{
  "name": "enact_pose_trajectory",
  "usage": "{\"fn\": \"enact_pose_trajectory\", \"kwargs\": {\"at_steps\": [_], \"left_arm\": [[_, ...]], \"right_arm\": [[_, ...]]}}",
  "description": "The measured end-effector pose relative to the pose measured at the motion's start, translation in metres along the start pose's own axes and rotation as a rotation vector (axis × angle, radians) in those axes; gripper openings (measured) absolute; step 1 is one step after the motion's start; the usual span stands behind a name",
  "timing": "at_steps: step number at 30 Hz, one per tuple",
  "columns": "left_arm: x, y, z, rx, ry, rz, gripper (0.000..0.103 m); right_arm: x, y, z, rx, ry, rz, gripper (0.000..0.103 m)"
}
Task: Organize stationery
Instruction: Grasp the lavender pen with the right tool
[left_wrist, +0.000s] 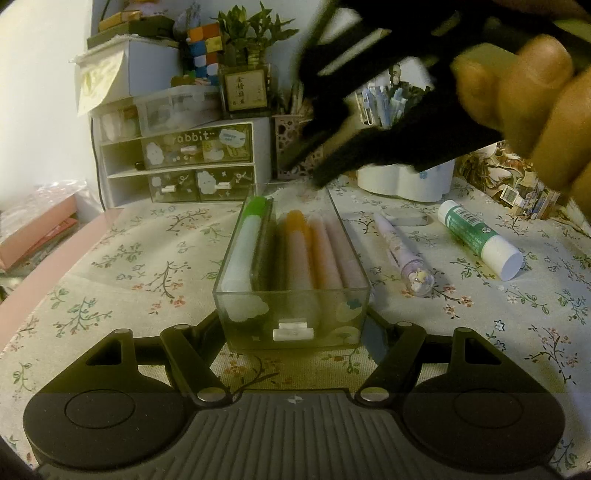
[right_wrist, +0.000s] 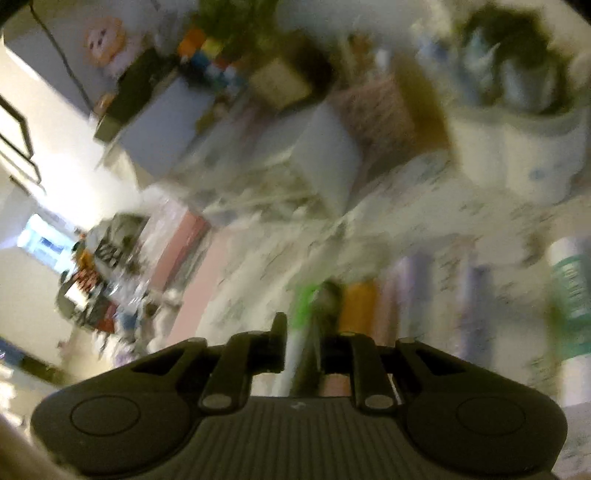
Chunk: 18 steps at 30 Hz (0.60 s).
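A clear drawer tray (left_wrist: 291, 325) sits on the floral tablecloth between the fingers of my left gripper (left_wrist: 293, 328), which is shut on its near end. In the tray lie a green-capped white marker (left_wrist: 245, 243), an orange-capped one (left_wrist: 297, 243) and pink and lilac ones. A lilac pen (left_wrist: 402, 251), a grey eraser (left_wrist: 406, 218) and a green-white glue stick (left_wrist: 480, 240) lie on the cloth to the right. My right gripper (left_wrist: 317, 177) hovers above the tray's far end, blurred. In the right wrist view, the right gripper (right_wrist: 303, 347) is open, with nothing between its fingers; the markers (right_wrist: 354, 306) lie below.
A white drawer organizer (left_wrist: 177, 162) stands at the back left with a plant pot (left_wrist: 243, 88) on it. A pink pen holder (left_wrist: 291, 144) and a white cup of pens (left_wrist: 406, 177) stand behind the tray. Pink books (left_wrist: 37, 232) lie off the left table edge.
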<state>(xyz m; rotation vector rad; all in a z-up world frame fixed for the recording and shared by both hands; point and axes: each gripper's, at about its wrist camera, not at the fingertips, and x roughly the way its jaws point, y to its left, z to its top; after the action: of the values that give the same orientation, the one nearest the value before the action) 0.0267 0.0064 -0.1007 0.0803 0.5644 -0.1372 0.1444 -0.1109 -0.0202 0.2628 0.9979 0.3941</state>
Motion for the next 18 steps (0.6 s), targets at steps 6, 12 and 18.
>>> {"fn": "enact_pose_trajectory", "kwargs": {"at_steps": [6,12,18], "left_arm": [[0.0,0.0,0.0,0.0,0.0,0.001,0.072],[0.0,0.0,0.0,0.0,0.0,0.0,0.072],[0.0,0.0,-0.001,0.001,-0.002,0.004,0.072]], "right_arm": [[-0.02,-0.036,-0.001,-0.016,-0.078,-0.191,0.02],[-0.014,-0.051,-0.01,-0.041,-0.039,-0.284,0.02],[-0.003,-0.052,-0.013,-0.059,0.002,-0.285,0.02]]}}
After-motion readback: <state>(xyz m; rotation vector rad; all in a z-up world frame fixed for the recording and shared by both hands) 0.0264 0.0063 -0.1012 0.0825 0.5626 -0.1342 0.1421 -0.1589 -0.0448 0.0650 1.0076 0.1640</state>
